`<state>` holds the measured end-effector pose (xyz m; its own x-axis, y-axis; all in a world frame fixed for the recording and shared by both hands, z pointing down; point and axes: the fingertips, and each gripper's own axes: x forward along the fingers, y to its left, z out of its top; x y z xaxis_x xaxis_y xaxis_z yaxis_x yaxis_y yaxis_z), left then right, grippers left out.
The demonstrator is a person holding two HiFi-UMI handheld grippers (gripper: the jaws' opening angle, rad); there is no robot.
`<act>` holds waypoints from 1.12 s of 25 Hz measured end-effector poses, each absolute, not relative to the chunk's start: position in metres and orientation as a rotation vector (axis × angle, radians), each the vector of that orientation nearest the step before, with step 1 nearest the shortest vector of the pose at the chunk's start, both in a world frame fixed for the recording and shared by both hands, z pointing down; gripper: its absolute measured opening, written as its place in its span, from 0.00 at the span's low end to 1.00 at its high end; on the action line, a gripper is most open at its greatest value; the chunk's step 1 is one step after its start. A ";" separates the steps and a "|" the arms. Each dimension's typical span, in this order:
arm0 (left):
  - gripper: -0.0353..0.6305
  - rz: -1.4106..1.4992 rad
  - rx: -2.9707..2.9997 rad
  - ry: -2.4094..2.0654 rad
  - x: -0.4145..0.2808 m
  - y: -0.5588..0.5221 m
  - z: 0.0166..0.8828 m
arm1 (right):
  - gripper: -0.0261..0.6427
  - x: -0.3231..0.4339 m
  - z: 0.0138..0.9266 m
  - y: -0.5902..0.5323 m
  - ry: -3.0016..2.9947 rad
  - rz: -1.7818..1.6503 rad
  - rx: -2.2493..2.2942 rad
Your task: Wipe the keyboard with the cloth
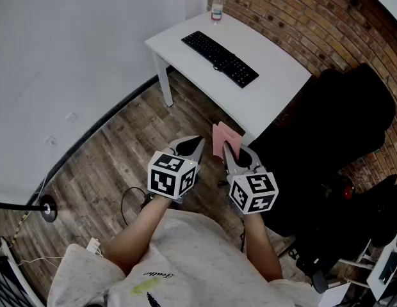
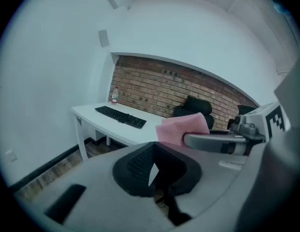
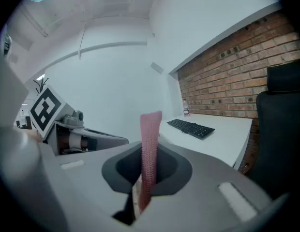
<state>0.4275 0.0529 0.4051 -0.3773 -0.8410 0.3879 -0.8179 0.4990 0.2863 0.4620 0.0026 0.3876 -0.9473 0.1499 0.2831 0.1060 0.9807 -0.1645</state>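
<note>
Head view: the person stands on the wooden floor, well short of the white desk. The keyboard lies diagonally on the far part of the desk, with a small bottle at the far corner beyond it. The right gripper is clenched on a pink cloth, which pokes up past its tips. The left gripper hangs just left of it, and a black chair crowds the right side.

Left gripper view: the jaws are pressed together with nothing between them. The cloth shows to the right, and the keyboard is far off on the desk.

Right gripper view: the cloth stands edge-on, pinched low between the jaws, so most of it hangs free.

The step in hand looks like the approach, with no wiping begun. To do it well:
- Step in from the near left, clear of the chair.
- Lower the free cloth flat onto the keys rather than dabbing with the jaw tips.
- Stroke along the rows with light pressure.
- The empty left gripper could steady the near end of the keyboard so it does not slide toward the bottle.
</note>
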 end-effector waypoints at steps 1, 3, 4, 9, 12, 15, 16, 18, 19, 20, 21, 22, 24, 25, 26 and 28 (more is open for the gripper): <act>0.04 -0.059 1.367 -2.260 0.429 0.051 0.405 | 0.07 0.463 0.388 0.002 -2.829 0.219 -0.185; 0.04 -0.054 1.373 -2.257 0.431 0.048 0.404 | 0.07 0.464 0.388 0.000 -2.828 0.236 -0.185; 0.04 -0.053 1.374 -2.256 0.431 0.047 0.404 | 0.07 0.464 0.388 0.000 -2.827 0.246 -0.187; 0.04 -0.056 1.363 -2.251 0.428 0.045 0.405 | 0.07 0.460 0.392 -0.001 -2.809 0.268 -0.199; 0.04 -0.059 1.357 -2.252 0.422 0.048 0.407 | 0.07 0.454 0.395 0.001 -2.800 0.268 -0.204; 0.04 -0.071 1.349 -2.254 0.410 0.051 0.411 | 0.07 0.443 0.399 0.005 -2.792 0.267 -0.211; 0.04 -0.078 1.345 -2.254 0.406 0.052 0.412 | 0.07 0.439 0.401 0.006 -2.787 0.265 -0.215; 0.04 -0.092 1.340 -2.249 0.395 0.057 0.415 | 0.07 0.429 0.403 0.012 -2.776 0.259 -0.220; 0.04 -0.098 1.337 -2.246 0.388 0.060 0.417 | 0.07 0.422 0.404 0.016 -2.770 0.255 -0.221; 0.04 -0.104 1.336 -2.243 0.380 0.063 0.419 | 0.07 0.414 0.405 0.019 -2.766 0.251 -0.221; 0.04 -0.109 1.334 -2.240 0.371 0.066 0.421 | 0.07 0.405 0.407 0.022 -2.762 0.248 -0.221; 0.04 -0.114 1.332 -2.238 0.362 0.069 0.423 | 0.07 0.395 0.409 0.025 -2.758 0.245 -0.222; 0.04 -0.126 1.327 -2.237 0.341 0.072 0.428 | 0.07 0.375 0.414 0.028 -2.749 0.243 -0.225; 0.04 -0.132 1.324 -2.237 0.329 0.074 0.429 | 0.07 0.363 0.416 0.030 -2.744 0.242 -0.227; 0.04 -0.136 1.322 -2.237 0.316 0.077 0.431 | 0.07 0.350 0.417 0.033 -2.740 0.241 -0.228; 0.04 -0.142 1.318 -2.236 0.287 0.084 0.434 | 0.07 0.321 0.420 0.041 -2.736 0.240 -0.231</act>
<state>0.2875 0.0842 0.4336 -0.3796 -0.8379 0.3922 -0.7813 0.5174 0.3490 0.3214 0.0410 0.4195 -0.9130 0.1929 0.3594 0.1274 0.9719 -0.1980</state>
